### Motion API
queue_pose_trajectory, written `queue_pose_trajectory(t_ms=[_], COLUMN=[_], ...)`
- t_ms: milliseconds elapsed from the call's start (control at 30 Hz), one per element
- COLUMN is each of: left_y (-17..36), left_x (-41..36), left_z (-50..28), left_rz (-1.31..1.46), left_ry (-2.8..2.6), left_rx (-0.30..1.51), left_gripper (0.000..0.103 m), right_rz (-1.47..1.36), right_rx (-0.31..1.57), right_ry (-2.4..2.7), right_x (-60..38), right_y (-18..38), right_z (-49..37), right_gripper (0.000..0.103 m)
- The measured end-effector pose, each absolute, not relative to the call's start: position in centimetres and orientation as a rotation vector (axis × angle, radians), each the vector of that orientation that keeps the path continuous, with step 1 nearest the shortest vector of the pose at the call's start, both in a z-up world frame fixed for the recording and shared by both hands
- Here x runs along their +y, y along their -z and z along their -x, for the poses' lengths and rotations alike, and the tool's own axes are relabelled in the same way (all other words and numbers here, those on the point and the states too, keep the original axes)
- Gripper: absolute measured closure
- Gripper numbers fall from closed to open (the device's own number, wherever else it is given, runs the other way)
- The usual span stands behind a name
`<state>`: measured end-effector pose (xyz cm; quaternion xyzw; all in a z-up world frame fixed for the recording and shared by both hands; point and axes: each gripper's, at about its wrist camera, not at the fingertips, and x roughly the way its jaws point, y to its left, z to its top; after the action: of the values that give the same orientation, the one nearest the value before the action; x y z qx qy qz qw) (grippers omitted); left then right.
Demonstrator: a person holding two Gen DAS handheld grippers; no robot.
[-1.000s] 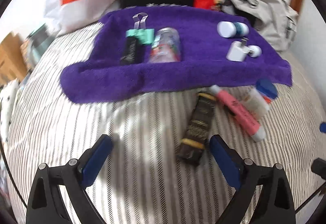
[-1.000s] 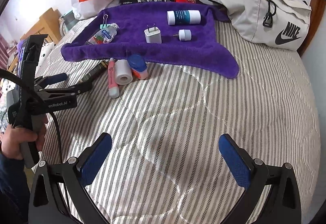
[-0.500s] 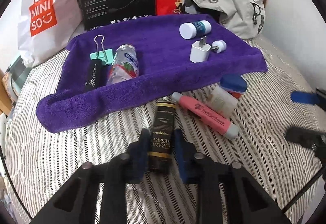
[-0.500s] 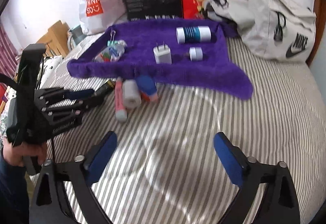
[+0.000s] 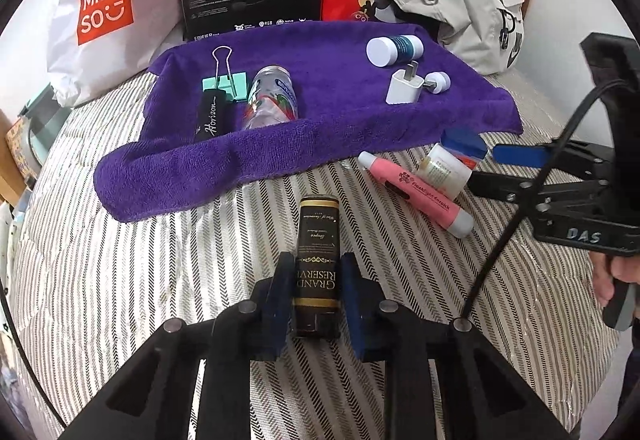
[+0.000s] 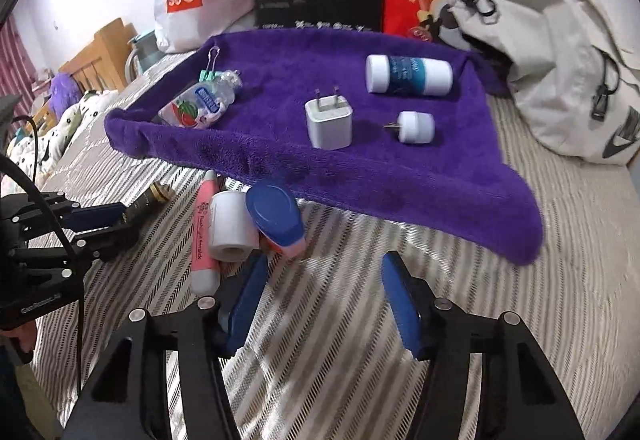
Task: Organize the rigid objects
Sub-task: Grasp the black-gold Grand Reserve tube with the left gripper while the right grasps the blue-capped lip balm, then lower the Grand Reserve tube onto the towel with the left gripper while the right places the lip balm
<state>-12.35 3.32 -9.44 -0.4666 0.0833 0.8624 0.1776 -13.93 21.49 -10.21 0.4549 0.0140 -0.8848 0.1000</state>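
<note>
Left hand-held gripper, apart a second ago, now clamped on black Grand Reserve tube lying on striped bed, near purple towel. Right hand-held gripper narrower than before but apart, holding nothing, closer to pink marker. Only right view shows white roll's open end.

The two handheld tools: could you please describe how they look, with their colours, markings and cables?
Both are matte black frames with silver screw heads and two fingers faced with blue pads. The left tool has dark blue pads; a black cable crosses its view. The right tool has brighter blue pads. Seen from the left wrist, its body bears the white letters DAS. A dark sleeve shows beside the left tool.
</note>
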Motion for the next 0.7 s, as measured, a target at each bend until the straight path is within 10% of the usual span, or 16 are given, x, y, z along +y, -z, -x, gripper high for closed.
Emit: queue_pose_trajectory(t_ms=[700], left_y=[9.5], left_x=[3.0], left_z=[12.5], left_rz=[1.289], left_ry=[-2.430], left_rx=[0.215], left_gripper=[0.080], right_rz=[-1.306], right_rx=[0.061], right_ry=[2.569], right_x=[20.6], right_y=[10.1], right_z=[14.2], right_gripper=[0.082])
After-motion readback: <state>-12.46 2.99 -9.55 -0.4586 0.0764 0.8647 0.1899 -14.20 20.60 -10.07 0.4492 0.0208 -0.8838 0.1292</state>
